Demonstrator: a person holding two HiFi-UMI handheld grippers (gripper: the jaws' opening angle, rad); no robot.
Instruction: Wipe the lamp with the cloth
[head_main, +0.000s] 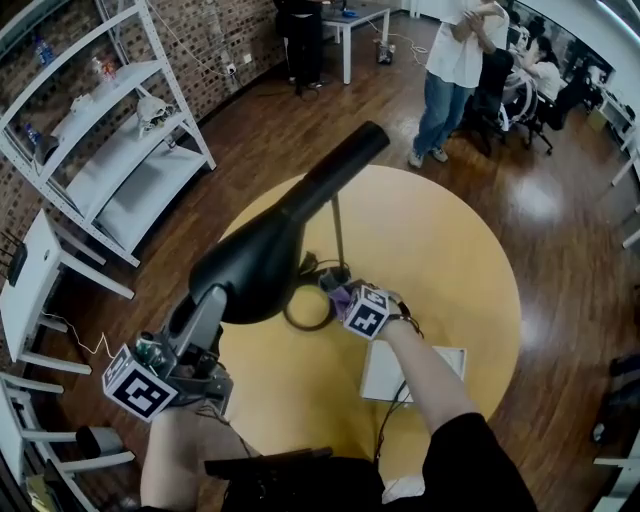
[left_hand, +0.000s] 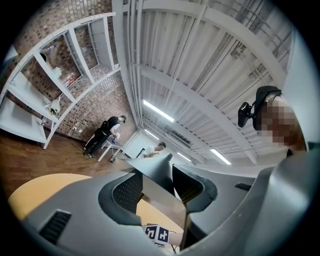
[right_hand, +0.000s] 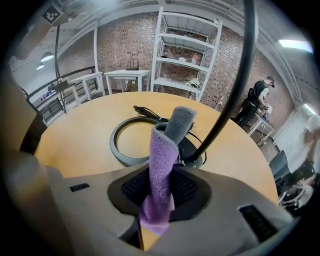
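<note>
The black metal lamp (head_main: 262, 258) leans its big funnel-shaped shade over the front-left edge of the round yellow wooden table (head_main: 450, 240). There the left gripper (head_main: 210, 300) pinches the shade's rim. Nearer the table's middle, the right gripper (right_hand: 159, 187) is pressed on a purple fluffy cloth (right_hand: 162, 160), close over the lamp's ring-shaped base (right_hand: 120, 145).

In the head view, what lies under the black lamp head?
Yellow table and the lamp's ring base show; the lamp head hides the ring's upper left arc.
</note>
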